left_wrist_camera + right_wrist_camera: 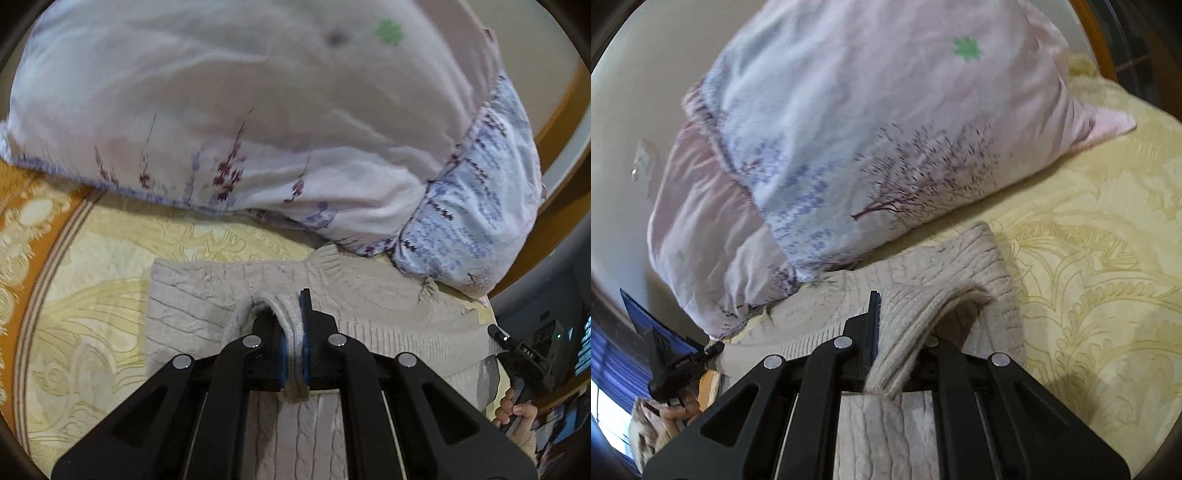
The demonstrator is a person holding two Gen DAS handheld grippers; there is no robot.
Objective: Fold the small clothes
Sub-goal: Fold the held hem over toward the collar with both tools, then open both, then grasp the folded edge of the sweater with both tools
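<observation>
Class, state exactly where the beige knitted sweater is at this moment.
The beige sweater lies on the yellow bedspread just in front of the floral pillow, its near edge pinched by the left gripper and right gripper.

Beige cable-knit sweater [192, 295] lies flat on bed, ribbed edges bunched up, top against pillow.

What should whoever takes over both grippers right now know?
Left gripper: shut on a pinched ribbed edge of the beige knit sweater.
Right gripper: shut on another ribbed edge of the same sweater.
The sweater lies on the yellow bedspread, its far edge against the floral pillow.
Done: both edges gripped.
Left: carry them over to make the fold, release, smooth.
</observation>
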